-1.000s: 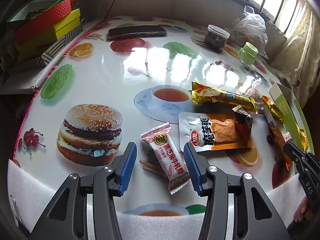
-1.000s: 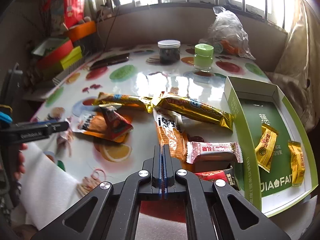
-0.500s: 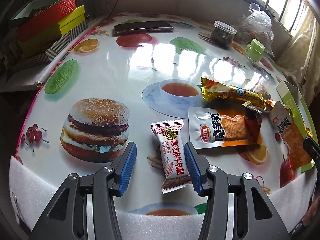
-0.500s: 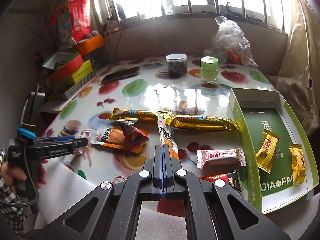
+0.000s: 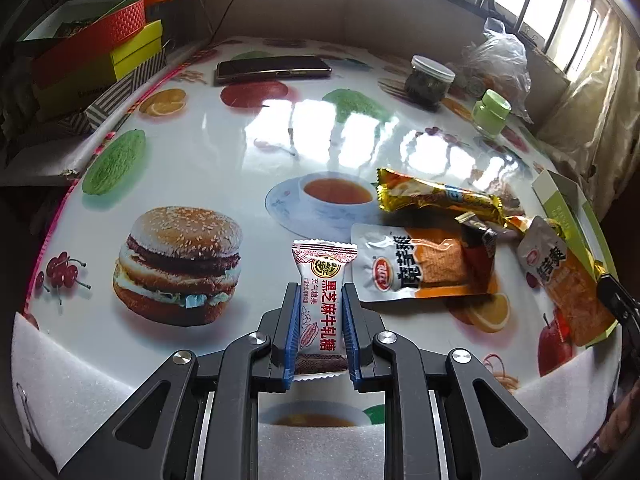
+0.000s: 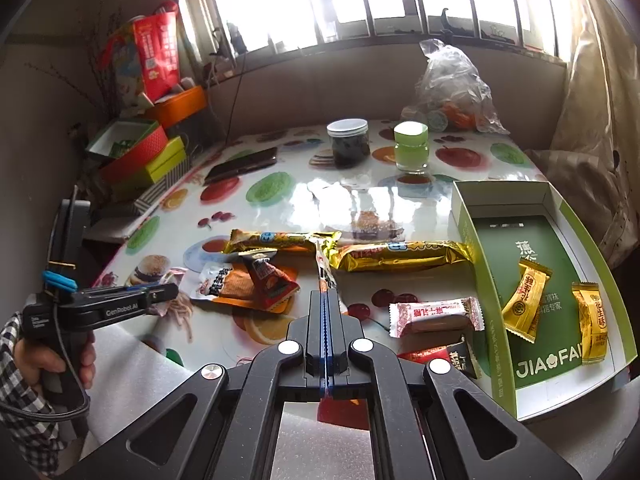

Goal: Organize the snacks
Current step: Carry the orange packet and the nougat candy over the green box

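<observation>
The step in hand is a pick-up. The left gripper (image 5: 320, 332) has its blue pads pressed on both long edges of a white-and-maroon nougat candy (image 5: 322, 300), whose front half lies on the tablecloth just right of the printed hamburger (image 5: 178, 264). The next move, as a judgement, calls for lifting the candy clear and carrying it rightward over the loose packets to the open green box (image 6: 472, 240) at the table's right edge, then releasing it inside beside the two yellow candies (image 6: 526, 304) already there. The wrapper is light and slick, so it may twist in the pads.

To the right of the held candy lie an orange-and-white tofu packet (image 5: 416, 266), a gold snack bar (image 5: 438, 196) and a second orange packet (image 5: 564, 280). The right gripper (image 6: 325, 320) hangs above the middle of the table with its jaws fully together; a thin packet edge stands just ahead of them, but whether they pinch it cannot be told. A pink-and-white candy (image 6: 434, 316) and a dark red one wait beside the box.

The table (image 5: 224, 152) wears a glossy cloth printed with fruit, tea and burgers, with white foam along its near edge. From left to right at the back sit stacked gift boxes (image 5: 92, 52), a dark phone (image 5: 272, 69), a clear jar (image 5: 428, 80), a green-lidded jar (image 5: 490, 114) and a plastic bag under barred windows.
</observation>
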A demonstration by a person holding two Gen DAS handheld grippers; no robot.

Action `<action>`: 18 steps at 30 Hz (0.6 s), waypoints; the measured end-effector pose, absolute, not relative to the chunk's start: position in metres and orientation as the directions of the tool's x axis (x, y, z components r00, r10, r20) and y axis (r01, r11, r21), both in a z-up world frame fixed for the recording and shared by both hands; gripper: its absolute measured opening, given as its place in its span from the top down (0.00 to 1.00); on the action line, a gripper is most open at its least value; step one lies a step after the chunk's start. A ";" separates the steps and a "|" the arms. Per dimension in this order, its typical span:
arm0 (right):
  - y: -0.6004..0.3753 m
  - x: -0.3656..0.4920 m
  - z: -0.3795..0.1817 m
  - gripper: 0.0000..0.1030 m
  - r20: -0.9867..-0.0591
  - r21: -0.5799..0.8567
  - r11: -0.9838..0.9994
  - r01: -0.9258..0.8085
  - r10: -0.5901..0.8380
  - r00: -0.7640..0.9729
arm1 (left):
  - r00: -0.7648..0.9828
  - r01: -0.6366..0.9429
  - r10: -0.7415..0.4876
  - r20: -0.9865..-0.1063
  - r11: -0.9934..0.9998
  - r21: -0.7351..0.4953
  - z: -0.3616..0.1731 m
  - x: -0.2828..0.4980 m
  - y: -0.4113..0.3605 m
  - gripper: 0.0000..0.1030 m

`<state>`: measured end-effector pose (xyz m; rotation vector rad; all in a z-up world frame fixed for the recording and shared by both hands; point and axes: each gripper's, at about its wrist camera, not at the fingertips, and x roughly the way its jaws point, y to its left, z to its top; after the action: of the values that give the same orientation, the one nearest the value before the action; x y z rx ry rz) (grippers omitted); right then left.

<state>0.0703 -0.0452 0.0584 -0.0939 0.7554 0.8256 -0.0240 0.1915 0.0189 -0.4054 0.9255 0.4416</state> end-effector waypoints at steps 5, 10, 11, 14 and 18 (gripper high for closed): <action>-0.052 0.069 0.063 0.99 -0.626 0.216 0.693 -0.687 0.638 0.447 | 0.574 -0.489 0.171 -0.801 0.856 -0.168 0.036 -0.022 0.182 0.80; -0.056 0.066 0.068 0.99 -0.613 0.220 0.694 -0.686 0.645 0.456 | 0.602 -0.437 0.127 -0.788 0.879 -0.192 0.044 -0.015 0.167 0.80; -0.057 0.066 0.070 0.99 -0.610 0.216 0.697 -0.684 0.643 0.462 | 0.607 -0.428 0.119 -0.786 0.882 -0.196 0.045 -0.013 0.163 0.80; -0.061 0.066 0.074 0.99 -0.599 0.223 0.698 -0.681 0.649 0.469 | 0.620 -0.399 0.090 -0.780 0.892 -0.214 0.049 -0.006 0.154 0.80; -0.067 0.065 0.080 0.99 -0.587 0.223 0.704 -0.674 0.650 0.484 | 0.634 -0.353 0.061 -0.771 0.910 -0.218 0.054 0.003 0.140 0.80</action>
<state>0.0649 -0.0668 0.0796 -0.0391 0.6971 0.8064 0.0026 0.1396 0.0542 -0.3687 0.8560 0.2431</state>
